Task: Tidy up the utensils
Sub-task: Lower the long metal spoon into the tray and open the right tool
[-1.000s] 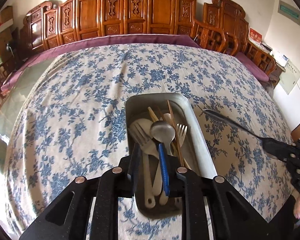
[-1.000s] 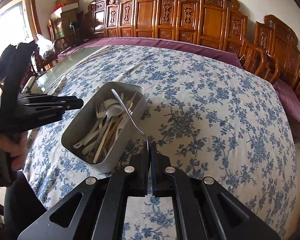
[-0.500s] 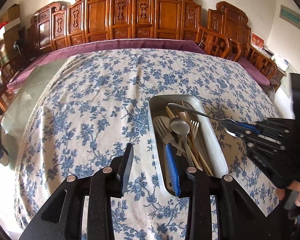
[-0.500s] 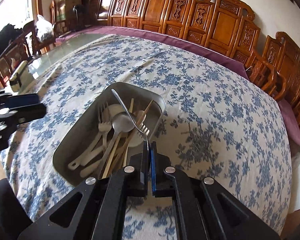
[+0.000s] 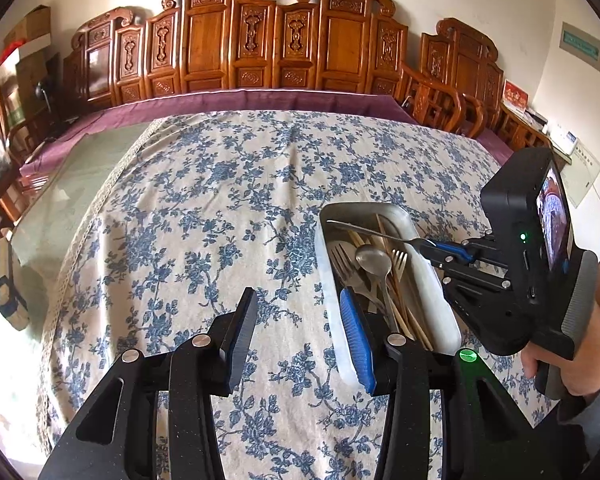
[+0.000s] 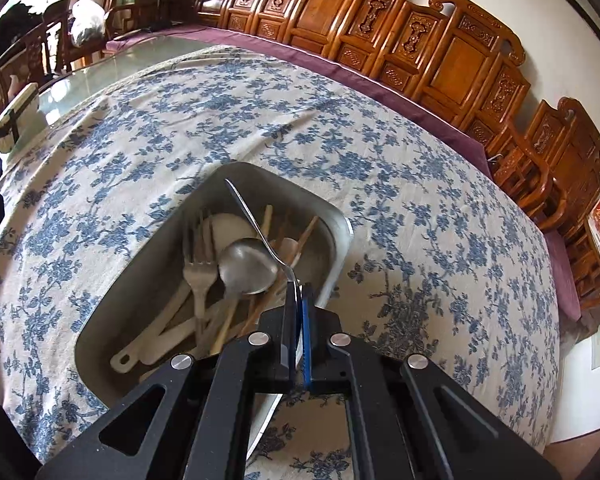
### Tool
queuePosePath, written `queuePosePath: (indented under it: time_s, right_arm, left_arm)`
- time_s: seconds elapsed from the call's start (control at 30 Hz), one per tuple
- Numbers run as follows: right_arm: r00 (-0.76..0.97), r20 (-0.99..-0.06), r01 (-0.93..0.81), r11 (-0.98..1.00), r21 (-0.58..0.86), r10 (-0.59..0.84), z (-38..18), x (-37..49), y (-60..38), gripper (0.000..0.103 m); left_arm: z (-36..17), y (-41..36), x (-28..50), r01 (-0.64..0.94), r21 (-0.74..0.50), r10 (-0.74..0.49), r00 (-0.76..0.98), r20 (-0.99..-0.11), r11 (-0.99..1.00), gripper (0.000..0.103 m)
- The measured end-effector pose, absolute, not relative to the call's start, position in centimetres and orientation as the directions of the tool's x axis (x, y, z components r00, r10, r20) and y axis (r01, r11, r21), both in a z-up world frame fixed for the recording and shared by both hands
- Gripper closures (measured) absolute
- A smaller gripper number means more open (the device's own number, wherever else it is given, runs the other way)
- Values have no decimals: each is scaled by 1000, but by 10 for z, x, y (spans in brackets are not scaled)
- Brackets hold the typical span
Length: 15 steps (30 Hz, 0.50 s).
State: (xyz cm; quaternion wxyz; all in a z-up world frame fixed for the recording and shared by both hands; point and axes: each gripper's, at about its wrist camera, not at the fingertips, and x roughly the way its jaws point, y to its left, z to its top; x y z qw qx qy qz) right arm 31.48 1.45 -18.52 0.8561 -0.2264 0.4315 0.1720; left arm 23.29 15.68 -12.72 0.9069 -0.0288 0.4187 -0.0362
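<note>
A steel tray (image 5: 440, 292) (image 6: 140, 272) lies on the flowered cloth, holding a metal spoon (image 5: 374, 258) (image 6: 246, 266), forks (image 6: 200, 276), white plastic spoons (image 6: 152, 344) and chopsticks (image 6: 304, 236). My right gripper (image 6: 298, 300) (image 5: 446, 250) is shut on a thin metal utensil (image 6: 252, 216) (image 5: 372, 230). The utensil's long handle reaches out over the tray, above the other pieces. My left gripper (image 5: 298, 336) hangs over the cloth just left of the tray's near corner. Its jaws are opening and nothing is between them.
A blue-flowered tablecloth (image 5: 220, 208) covers most of the table, with bare glass top (image 5: 80, 176) at the left. Carved wooden chairs (image 5: 260, 40) line the far side. A small strapped box (image 6: 18, 116) sits on the glass. A person's hand (image 5: 560, 360) holds the right gripper.
The left gripper has drawn back left off the tray and opened wider, leaving the metal spoon in the tray. The right gripper has brought its utensil in over the tray.
</note>
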Motion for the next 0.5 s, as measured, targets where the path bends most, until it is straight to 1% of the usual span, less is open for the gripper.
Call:
queuePosePath:
  time_s: [0.3, 0.5]
  right_arm:
    - [533, -810, -546, 831, -109, 244, -175, 303, 22, 92]
    - [495, -809, -559, 829, -18, 316, -172, 299, 23, 88]
  left_arm:
    - [-131, 164, 232, 29, -83, -82, 644, -760, 996, 62]
    - [-133, 164, 232, 25, -82, -79, 641, -763, 996, 62]
